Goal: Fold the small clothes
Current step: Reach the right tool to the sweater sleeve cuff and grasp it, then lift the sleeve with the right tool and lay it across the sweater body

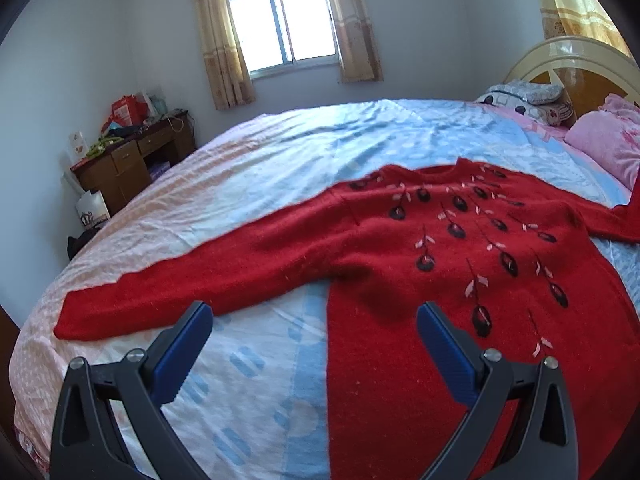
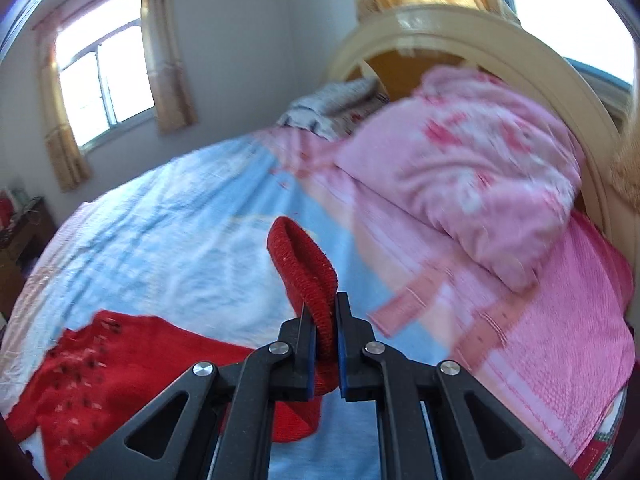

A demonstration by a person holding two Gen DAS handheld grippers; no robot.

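Bright daylight from the window [image 1: 280,24]; right-wrist motion blur, fisheye-bent edges.

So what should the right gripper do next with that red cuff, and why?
Probably carry the cuff across onto the sweater's body. The right gripper is shut on it and lifted off the bed, while the left gripper hangs open, holding nothing.

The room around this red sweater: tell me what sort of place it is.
Most likely a home bedroom. The red sweater lies spread on a made bed with a curved headboard and pink pillow. A curtained window and a cluttered wooden desk stand beyond.
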